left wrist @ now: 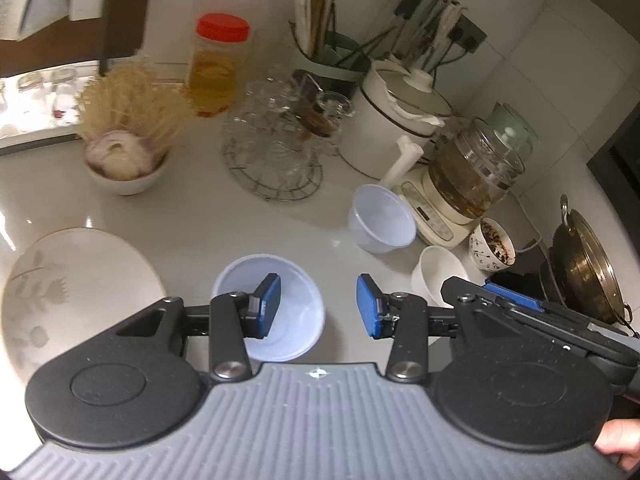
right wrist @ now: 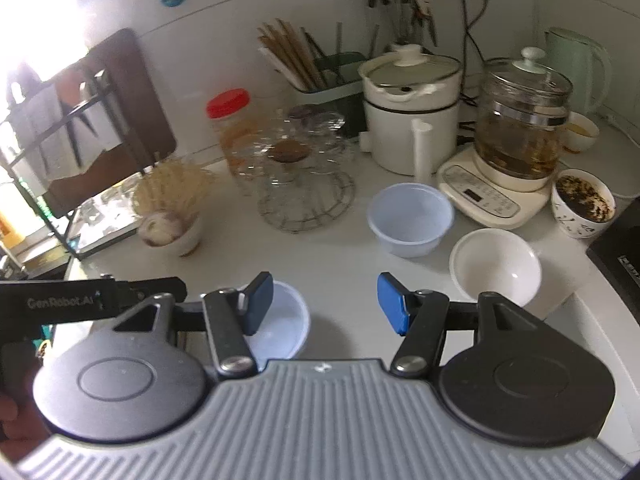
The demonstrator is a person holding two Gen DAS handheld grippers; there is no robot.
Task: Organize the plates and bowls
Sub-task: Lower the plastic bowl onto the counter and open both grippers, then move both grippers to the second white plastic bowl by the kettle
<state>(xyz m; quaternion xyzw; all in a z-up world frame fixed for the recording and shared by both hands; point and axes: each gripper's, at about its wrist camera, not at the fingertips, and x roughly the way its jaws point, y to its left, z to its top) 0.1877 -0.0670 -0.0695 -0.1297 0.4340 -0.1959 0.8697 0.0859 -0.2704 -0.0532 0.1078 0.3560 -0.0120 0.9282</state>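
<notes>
A clear plastic bowl [left wrist: 286,312] stands on the white counter under my left gripper [left wrist: 318,306], which is open; its left pad hangs over the bowl's inside. The same bowl [right wrist: 286,326] lies below my right gripper [right wrist: 326,304], also open and empty. A second plastic bowl [left wrist: 382,220] [right wrist: 410,218] stands further back. A white ceramic bowl [left wrist: 438,278] [right wrist: 496,266] sits to the right. A flowered plate [left wrist: 76,292] lies at the left.
A bowl with noodles and onion [left wrist: 126,160] [right wrist: 172,224], a wire trivet with glassware [left wrist: 274,148] [right wrist: 306,196], a red-lidded jar [left wrist: 216,64], a white pot [right wrist: 412,108], a glass kettle on its base [right wrist: 516,148], a cup of tea leaves [right wrist: 582,202], a wok [left wrist: 586,268].
</notes>
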